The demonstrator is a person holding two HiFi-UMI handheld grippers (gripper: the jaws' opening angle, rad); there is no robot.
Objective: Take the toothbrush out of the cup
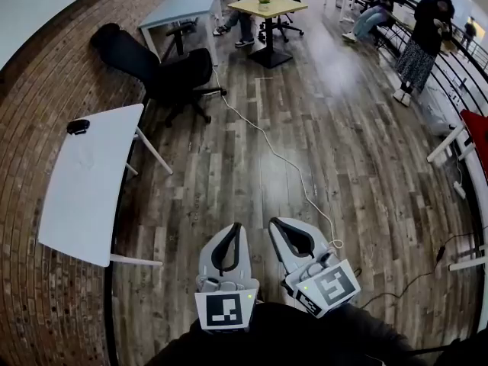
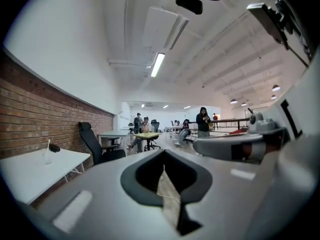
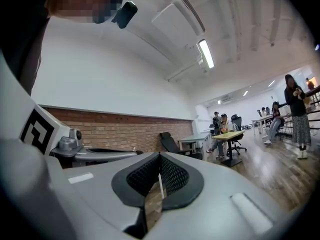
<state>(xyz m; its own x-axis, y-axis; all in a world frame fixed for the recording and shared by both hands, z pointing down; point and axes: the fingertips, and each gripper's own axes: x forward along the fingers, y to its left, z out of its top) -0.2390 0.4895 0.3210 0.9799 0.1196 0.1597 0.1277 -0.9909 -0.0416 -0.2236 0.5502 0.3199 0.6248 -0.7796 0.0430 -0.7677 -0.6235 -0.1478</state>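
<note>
Left claw (image 1: 237,226): jaws together, empty.
Right claw (image 1: 273,221): jaws together, empty.
Toothbrush (image 2: 48,145): upright in cup (image 2: 47,157) on bench (image 2: 30,171), well ahead-left of left claw.
Risk: light cup may tip or lift with the toothbrush if left unbraced.

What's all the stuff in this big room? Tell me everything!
table: one, white, left by the brick wall
cup: one, clear, on that table
toothbrush: one, white, seemingly standing in the cup
black lump: one, table's far end
chair: one, black, beyond the table
desk: one, grey, far left
wooden table: one, yellowish, far middle
cable: one, white, across the floor
people: several, far end; one in dark stands by the railing
left gripper: one, grey, bottom middle, shut, empty
right gripper: one, grey, beside it, shut, empty
</note>
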